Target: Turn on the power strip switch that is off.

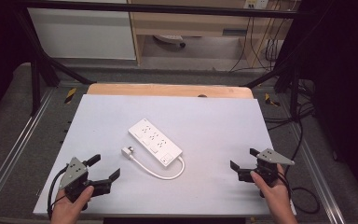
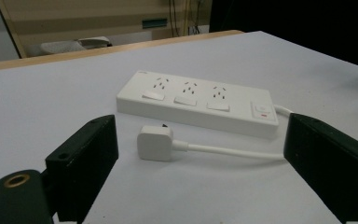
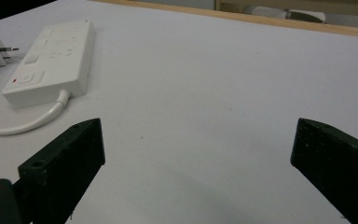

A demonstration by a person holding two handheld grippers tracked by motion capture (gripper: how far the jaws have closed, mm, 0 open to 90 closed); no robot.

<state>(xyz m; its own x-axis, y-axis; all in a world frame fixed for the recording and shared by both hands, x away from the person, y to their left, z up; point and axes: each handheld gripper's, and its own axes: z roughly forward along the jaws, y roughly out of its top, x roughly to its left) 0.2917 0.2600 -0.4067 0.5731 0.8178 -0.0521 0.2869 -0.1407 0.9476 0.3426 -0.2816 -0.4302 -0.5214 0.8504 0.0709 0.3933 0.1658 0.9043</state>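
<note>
A white power strip (image 1: 154, 141) with three sockets lies at an angle in the middle of the white table top (image 1: 214, 116). Its short white cable (image 1: 161, 173) loops round to a white plug (image 1: 127, 152) lying beside it. In the left gripper view the plug (image 2: 155, 142) lies just ahead between the jaws, the power strip (image 2: 196, 102) behind it. My left gripper (image 1: 106, 167) stands open at the near left, nothing in it. At the near right my right gripper (image 1: 244, 158) is open too, the power strip (image 3: 51, 60) far to its left.
A wooden edge (image 1: 168, 89) runs along the table's far side. Black frame bars and metal rails (image 1: 23, 140) flank the table. Cables (image 1: 303, 186) trail on the floor at the right. Wooden furniture (image 1: 186, 23) stands behind.
</note>
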